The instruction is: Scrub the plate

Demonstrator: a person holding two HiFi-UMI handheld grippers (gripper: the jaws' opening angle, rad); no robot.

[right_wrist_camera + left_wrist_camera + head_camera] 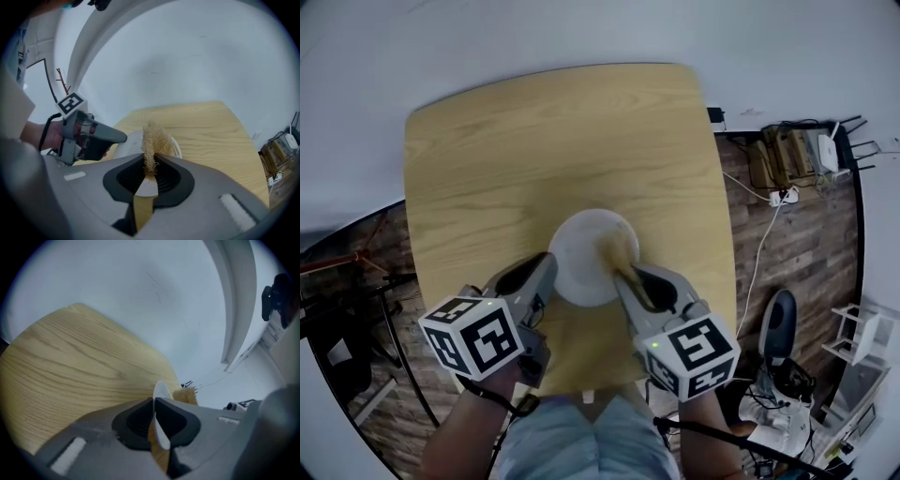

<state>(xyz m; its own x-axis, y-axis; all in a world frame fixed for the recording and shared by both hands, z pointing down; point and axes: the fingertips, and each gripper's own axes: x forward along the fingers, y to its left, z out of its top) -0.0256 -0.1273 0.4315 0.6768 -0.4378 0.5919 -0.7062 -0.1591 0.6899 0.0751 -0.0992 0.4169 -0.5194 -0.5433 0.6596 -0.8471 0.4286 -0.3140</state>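
A white plate [583,255] lies on the wooden table [534,150], near its front edge. My left gripper [546,269] is shut on the plate's left rim; in the left gripper view the plate [161,394] shows edge-on between the jaws. My right gripper [623,275] is shut on a tan loofah scrubber [619,249], which rests on the plate's right part. In the right gripper view the scrubber [153,140] sticks up from the closed jaws over the plate [125,146], with the left gripper [123,138] at the plate's far side.
The round-cornered table stands on a white floor and dark wood planks. To the right lie cables, a power strip [784,196] and a router [828,150]. A chair base [781,330] is at the lower right. The person's legs [581,441] are below the table edge.
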